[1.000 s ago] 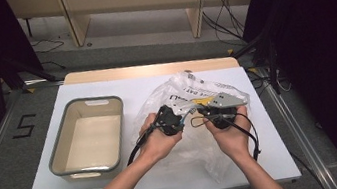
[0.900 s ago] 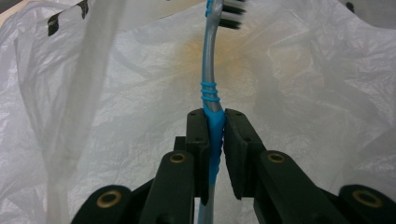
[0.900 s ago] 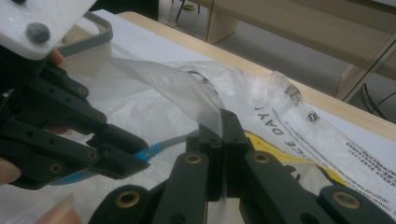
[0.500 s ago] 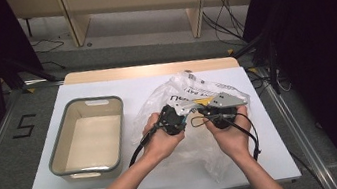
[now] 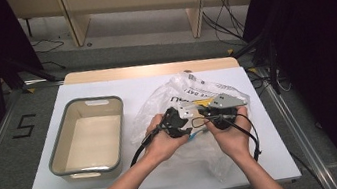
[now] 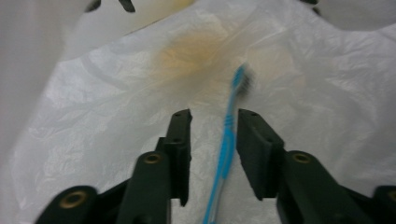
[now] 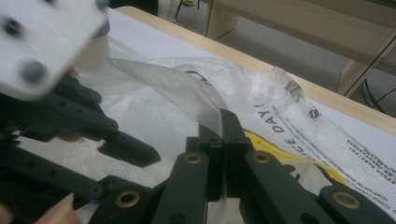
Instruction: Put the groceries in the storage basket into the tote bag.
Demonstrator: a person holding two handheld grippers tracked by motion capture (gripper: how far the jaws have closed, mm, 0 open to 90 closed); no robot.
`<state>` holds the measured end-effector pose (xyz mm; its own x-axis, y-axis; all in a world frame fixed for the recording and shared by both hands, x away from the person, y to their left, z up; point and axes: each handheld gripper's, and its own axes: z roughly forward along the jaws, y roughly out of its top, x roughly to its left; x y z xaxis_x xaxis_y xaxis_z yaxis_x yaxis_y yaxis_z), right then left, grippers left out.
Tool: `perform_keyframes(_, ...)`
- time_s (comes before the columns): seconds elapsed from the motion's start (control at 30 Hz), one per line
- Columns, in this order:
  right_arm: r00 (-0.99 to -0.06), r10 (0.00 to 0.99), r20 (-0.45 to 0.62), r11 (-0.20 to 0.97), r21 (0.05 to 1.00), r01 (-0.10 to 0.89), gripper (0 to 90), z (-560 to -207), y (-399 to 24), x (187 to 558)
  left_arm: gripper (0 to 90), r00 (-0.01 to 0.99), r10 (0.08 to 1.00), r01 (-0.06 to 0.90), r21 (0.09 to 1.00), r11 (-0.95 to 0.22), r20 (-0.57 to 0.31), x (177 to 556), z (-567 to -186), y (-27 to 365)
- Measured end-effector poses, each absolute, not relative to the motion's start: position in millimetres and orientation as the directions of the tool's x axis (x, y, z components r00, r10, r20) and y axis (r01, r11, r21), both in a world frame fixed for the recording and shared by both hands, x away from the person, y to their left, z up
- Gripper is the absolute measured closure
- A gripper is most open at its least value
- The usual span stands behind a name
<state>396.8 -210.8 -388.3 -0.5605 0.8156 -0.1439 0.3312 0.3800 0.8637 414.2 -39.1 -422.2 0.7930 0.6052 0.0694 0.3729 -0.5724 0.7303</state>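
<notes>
- High view: the left gripper (image 5: pixel 176 121) and the right gripper (image 5: pixel 216 115) sit side by side over a crumpled clear plastic bag (image 5: pixel 192 96) lying on the white table (image 5: pixel 271 155), right of centre.
- An empty grey-rimmed tub (image 5: pixel 88 137) stands on the table to the left of the bag, apart from it.
- Left gripper view: the left gripper (image 6: pixel 212 123) has its jaws spread, and they have just been opening. A blue toothbrush (image 6: pixel 229 140) lies between them on the plastic bag (image 6: pixel 107 116), its bristle head pointing away; neither pad presses on the handle.
- A yellowish shape shows dimly through the plastic beyond the brush head; what it is cannot be told.
- Right gripper view: the right gripper (image 7: pixel 220 123) has its jaws pressed together, pinching a fold of the plastic bag (image 7: pixel 187 88), which rises from the tips in a taut flap.
- The bag carries black lettering and a yellow patch.
- The left gripper (image 7: pixel 126 151) lies just beside the right one.
</notes>
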Motion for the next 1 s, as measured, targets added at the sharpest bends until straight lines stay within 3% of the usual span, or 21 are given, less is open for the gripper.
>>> perform_keyframes(0.23,-0.570,0.809,-0.145,0.394,0.853,0.342,90.0,-392.3,-210.3,394.9,55.5,0.799,0.600,0.336,0.794,-0.506,0.044,391.3,-402.0,-16.9)
perform_keyframes(0.67,-0.631,0.768,-0.111,0.458,0.783,0.420,90.0,-414.1,-214.8,386.0,57.3,0.724,0.689,0.342,0.883,-0.321,-0.030,383.5,-372.0,34.2)
perform_keyframes(1.0,-0.731,0.682,-0.036,0.563,0.664,0.492,88.6,-440.8,-203.7,381.8,66.7,0.679,0.734,0.440,0.792,-0.423,0.015,413.2,-401.7,26.5)
